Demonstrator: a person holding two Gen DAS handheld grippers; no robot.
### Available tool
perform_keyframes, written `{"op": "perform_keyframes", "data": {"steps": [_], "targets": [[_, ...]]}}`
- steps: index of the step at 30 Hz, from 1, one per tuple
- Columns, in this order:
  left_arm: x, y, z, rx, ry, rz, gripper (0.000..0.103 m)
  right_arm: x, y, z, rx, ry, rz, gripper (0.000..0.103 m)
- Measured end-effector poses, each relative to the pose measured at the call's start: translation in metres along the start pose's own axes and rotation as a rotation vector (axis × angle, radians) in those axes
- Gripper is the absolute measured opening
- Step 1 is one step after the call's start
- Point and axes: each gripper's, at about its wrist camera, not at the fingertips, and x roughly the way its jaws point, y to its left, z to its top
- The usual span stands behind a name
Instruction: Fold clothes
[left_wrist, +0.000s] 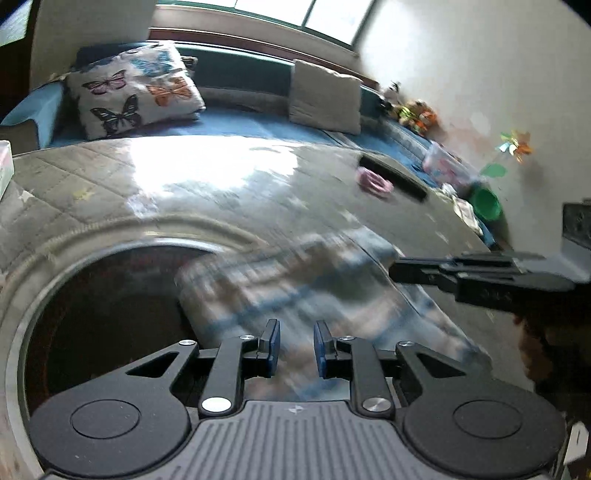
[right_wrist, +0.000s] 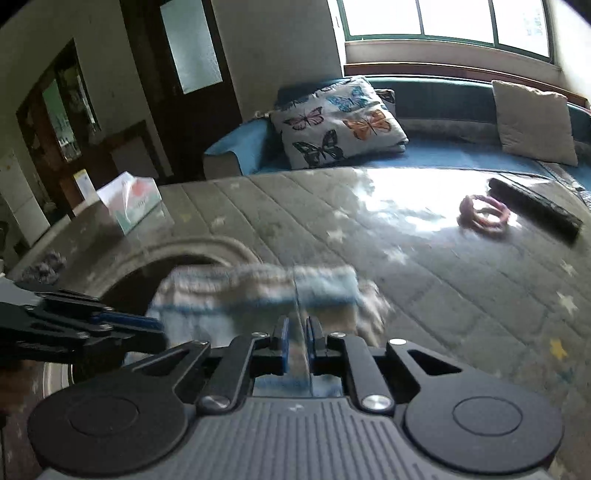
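Note:
A blue-and-white striped garment (left_wrist: 295, 280) lies blurred on the grey quilted table cover (left_wrist: 221, 184), partly over a round dark opening (left_wrist: 103, 317). My left gripper (left_wrist: 296, 347) hovers over its near edge with jaws apart and nothing between the pads. My right gripper (right_wrist: 296, 345) is shut on a fold of the same garment (right_wrist: 258, 291). The right gripper's fingers (left_wrist: 417, 273) reach in at the garment's right side in the left wrist view. The left gripper's fingers (right_wrist: 125, 321) show at the garment's left side in the right wrist view.
A pink ring-shaped item (right_wrist: 484, 214) and a long black remote-like object (right_wrist: 535, 210) lie far right on the table. A tissue box (right_wrist: 129, 203) stands at the far left. A blue sofa with a butterfly pillow (right_wrist: 340, 122) runs behind.

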Motion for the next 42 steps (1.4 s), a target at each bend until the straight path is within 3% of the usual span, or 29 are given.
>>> {"op": "perform_keyframes", "data": {"steps": [8,21,24,27,32,39,42], "targets": [[0.026,0.025,0.020,-0.051,-0.008,0.037,0.020,0.044,-0.018,0.011,0.083,0.025,-0.005,0.010],[0.029,0.025,0.022,-0.049,-0.015,0.045,0.022,0.043,-0.020,0.012,0.076,0.004,-0.029,0.011],[0.018,0.021,0.020,-0.037,-0.017,0.059,0.022,0.026,-0.005,0.009,0.026,0.000,-0.013,0.014],[0.006,0.022,0.014,-0.048,-0.021,0.068,0.026,0.009,0.011,0.005,-0.028,-0.001,0.007,0.023],[-0.012,0.023,-0.004,-0.067,-0.016,0.092,0.029,-0.014,0.052,-0.022,-0.133,0.034,0.070,0.027],[-0.038,0.019,-0.029,-0.065,-0.022,0.107,0.031,-0.036,0.109,-0.055,-0.281,0.067,0.150,0.044],[-0.047,0.019,-0.038,-0.092,-0.025,0.098,0.031,-0.038,0.132,-0.069,-0.324,0.088,0.191,0.044]]}}
